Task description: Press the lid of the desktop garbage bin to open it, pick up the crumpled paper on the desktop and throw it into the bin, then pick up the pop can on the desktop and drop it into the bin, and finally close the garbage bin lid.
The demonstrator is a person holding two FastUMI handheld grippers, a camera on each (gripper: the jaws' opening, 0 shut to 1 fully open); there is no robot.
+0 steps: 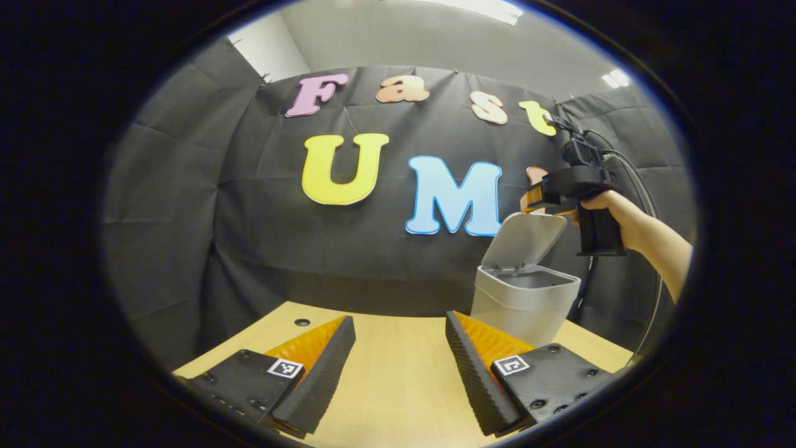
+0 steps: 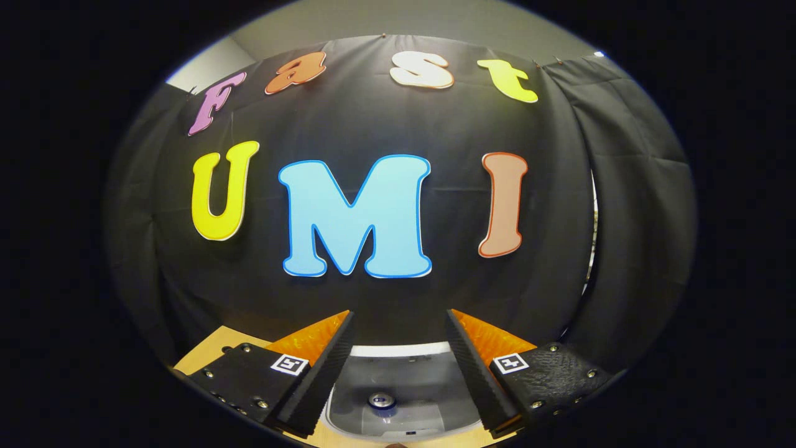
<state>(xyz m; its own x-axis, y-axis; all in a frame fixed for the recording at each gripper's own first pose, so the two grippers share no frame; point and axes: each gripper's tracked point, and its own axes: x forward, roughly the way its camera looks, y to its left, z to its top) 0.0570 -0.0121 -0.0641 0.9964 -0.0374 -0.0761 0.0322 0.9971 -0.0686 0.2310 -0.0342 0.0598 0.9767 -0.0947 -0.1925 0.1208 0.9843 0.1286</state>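
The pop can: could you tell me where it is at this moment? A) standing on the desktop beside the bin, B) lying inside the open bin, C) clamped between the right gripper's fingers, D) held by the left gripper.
B: in the right gripper view the pop can sits down inside the bin, below the open right gripper, whose fingers hold nothing.

Desktop garbage bin: pale grey, rounded body, standing upright on the light wooden desktop near its far right part, close to the black cloth wall. Lid: open, hinged at the back, tilted upward. In the right gripper view the bin is seen from above; a pop can stands inside, its round metal top facing up.
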